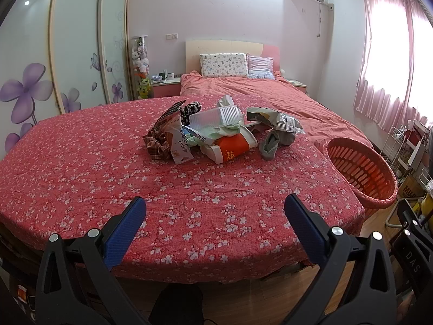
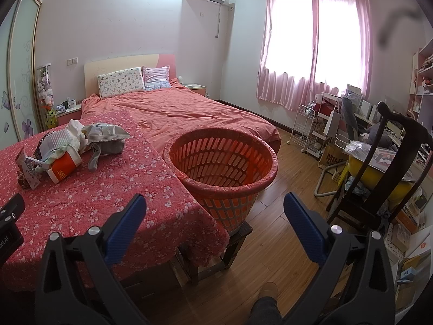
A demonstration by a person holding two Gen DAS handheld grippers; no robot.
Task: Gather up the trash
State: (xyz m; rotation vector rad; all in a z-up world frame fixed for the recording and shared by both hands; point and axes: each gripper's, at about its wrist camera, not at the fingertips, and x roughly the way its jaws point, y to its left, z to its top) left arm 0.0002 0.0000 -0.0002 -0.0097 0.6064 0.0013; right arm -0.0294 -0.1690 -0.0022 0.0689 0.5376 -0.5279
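A heap of trash (image 1: 216, 132) lies mid-table on the red flowered cloth (image 1: 81, 168): a clear plastic tray (image 1: 216, 115), an orange and white carton (image 1: 232, 149), a silver snack bag (image 1: 276, 119), a white wrapper (image 1: 180, 143), a grey sock (image 1: 273, 142) and checked fabric (image 1: 157, 145). The same heap (image 2: 70, 149) shows at the left of the right wrist view. An orange slotted basket (image 2: 224, 168) with a thin liner stands on a stool beside the table's right edge (image 1: 362, 168). My left gripper (image 1: 215, 212) hovers open, short of the heap. My right gripper (image 2: 215, 212) is open, empty, facing the basket.
Behind the table lies a bed (image 2: 176, 111) with pillows. A dark wooden chair (image 2: 384, 168), a wire cart (image 2: 311, 127) and boxes crowd the right side. The floor (image 2: 284, 238) is wood. A person's shoe (image 2: 268, 289) shows at the bottom.
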